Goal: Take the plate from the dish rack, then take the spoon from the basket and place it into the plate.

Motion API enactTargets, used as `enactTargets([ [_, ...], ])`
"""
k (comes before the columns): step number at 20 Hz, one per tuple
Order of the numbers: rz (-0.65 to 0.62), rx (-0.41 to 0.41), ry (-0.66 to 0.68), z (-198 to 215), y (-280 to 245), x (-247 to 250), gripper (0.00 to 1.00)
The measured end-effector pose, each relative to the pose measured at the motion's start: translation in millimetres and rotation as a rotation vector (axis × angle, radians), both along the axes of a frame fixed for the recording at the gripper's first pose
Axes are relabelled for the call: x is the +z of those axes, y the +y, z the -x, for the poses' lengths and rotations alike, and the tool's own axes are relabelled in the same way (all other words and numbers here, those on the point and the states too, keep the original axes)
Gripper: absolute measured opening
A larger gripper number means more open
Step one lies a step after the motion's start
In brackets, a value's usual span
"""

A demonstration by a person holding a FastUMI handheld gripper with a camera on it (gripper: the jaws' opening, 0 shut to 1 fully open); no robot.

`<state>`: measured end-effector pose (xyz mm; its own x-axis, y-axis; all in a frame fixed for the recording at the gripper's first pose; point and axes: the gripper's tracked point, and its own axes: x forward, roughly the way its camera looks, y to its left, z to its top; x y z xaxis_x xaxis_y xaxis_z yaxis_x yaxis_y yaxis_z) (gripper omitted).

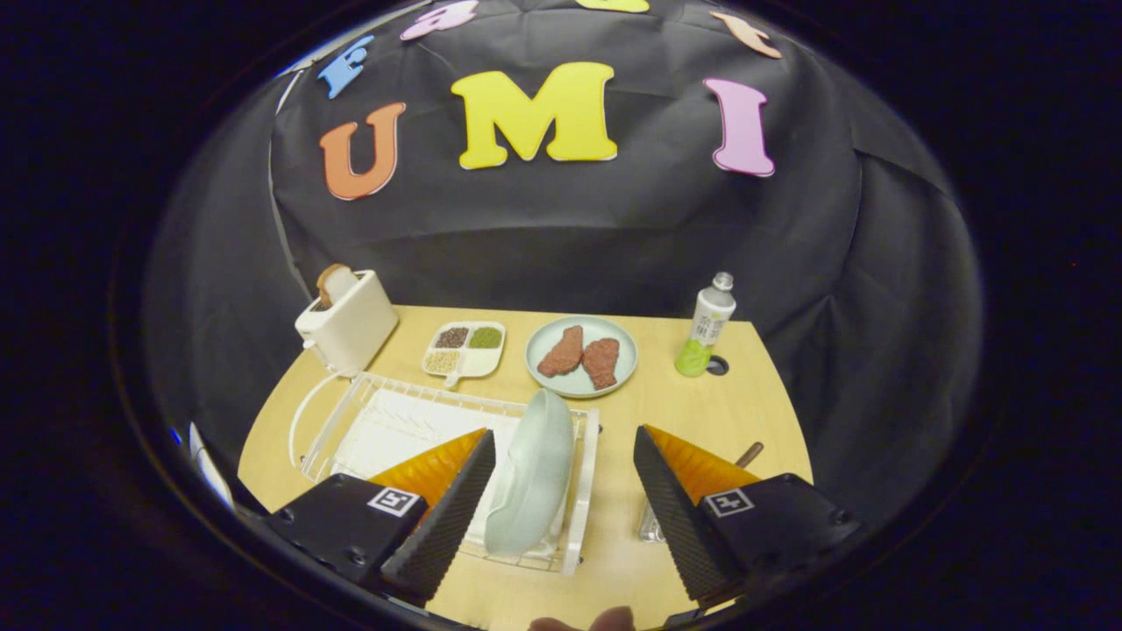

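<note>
A pale green plate (532,473) stands on edge in the white wire dish rack (585,491), at the rack's right end. My gripper (564,449) is open above the table, its fingers wide apart. The left finger (451,508) hangs over the rack just left of the plate, and the right finger (671,513) is over bare table right of the rack. The plate lies between the fingers, nearer the left one, touching neither. Behind the right finger a brown handle tip (749,454) and a bit of a clear basket (649,524) peek out; the spoon itself is hidden.
At the back of the wooden table (701,412) stand a white toaster (346,322), a divided dish of grains (465,349), a light plate holding two meat pieces (582,355) and a green drink bottle (706,326). A fingertip (583,620) shows at the near edge.
</note>
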<state>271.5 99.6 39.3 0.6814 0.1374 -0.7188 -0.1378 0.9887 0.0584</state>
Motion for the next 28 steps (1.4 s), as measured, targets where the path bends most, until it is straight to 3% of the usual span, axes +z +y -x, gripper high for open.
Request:
enactTargets([
  [6,-0.087,-0.025,0.168,-13.8,15.2,-49.0,0.99],
  [9,-0.104,-0.048,0.192,-18.3,15.5,-58.6,0.94],
  [13,-0.113,-0.081,0.249,-15.3,23.2,-72.1,0.73],
  [17,-0.083,-0.163,0.256,-14.8,20.1,-74.7,0.42],
  [18,-0.066,-0.179,0.254,-12.9,18.9,-75.9,0.39],
  [20,-0.033,-0.212,0.241,-12.3,18.1,-70.7,0.37],
  [26,0.114,-0.211,0.124,-14.5,6.6,-32.6,0.36],
  [28,0.09,-0.197,0.105,-5.7,10.1,-19.2,0.31],
])
